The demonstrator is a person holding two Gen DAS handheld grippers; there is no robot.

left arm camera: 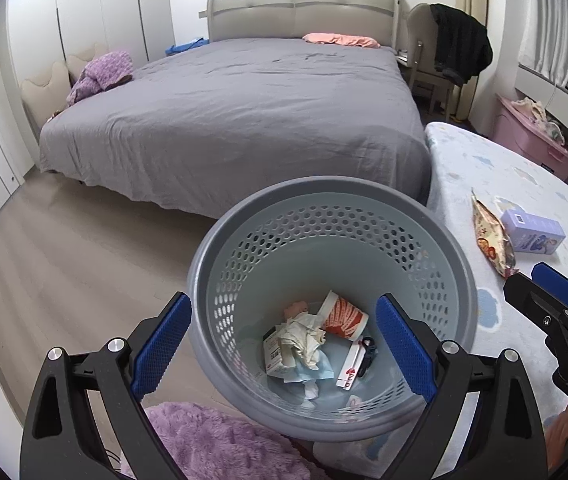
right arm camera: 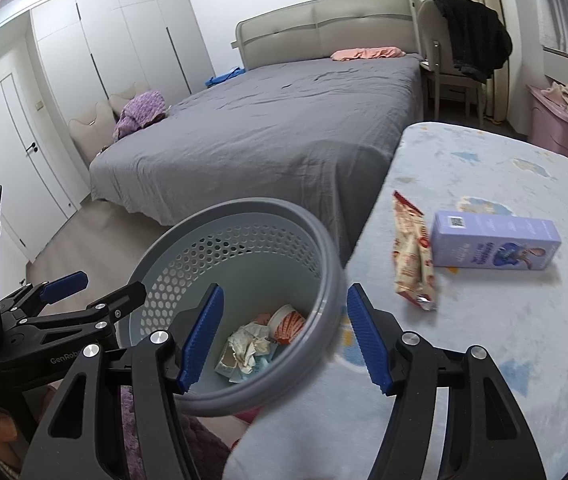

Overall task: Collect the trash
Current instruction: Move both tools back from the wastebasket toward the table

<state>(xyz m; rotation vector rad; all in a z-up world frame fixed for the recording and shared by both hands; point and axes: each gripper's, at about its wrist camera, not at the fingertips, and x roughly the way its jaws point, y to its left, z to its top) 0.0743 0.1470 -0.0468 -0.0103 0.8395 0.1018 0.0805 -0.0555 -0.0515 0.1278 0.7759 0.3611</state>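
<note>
A wide bed (left arm camera: 236, 120) under a grey sheet carries a pink cloth (left arm camera: 341, 40) near its headboard; a black jacket (left arm camera: 461, 46) drapes a chair beside white wardrobes (right arm camera: 124, 40)

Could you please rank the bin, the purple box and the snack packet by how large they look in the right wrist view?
1. Bin, clearly largest, though it is also nearest the camera.
2. Purple box.
3. Snack packet, longer but narrower than the box, so these two are close.

Soft, even daylight; sharp focus; strong fisheye bending and dark corners.
</note>
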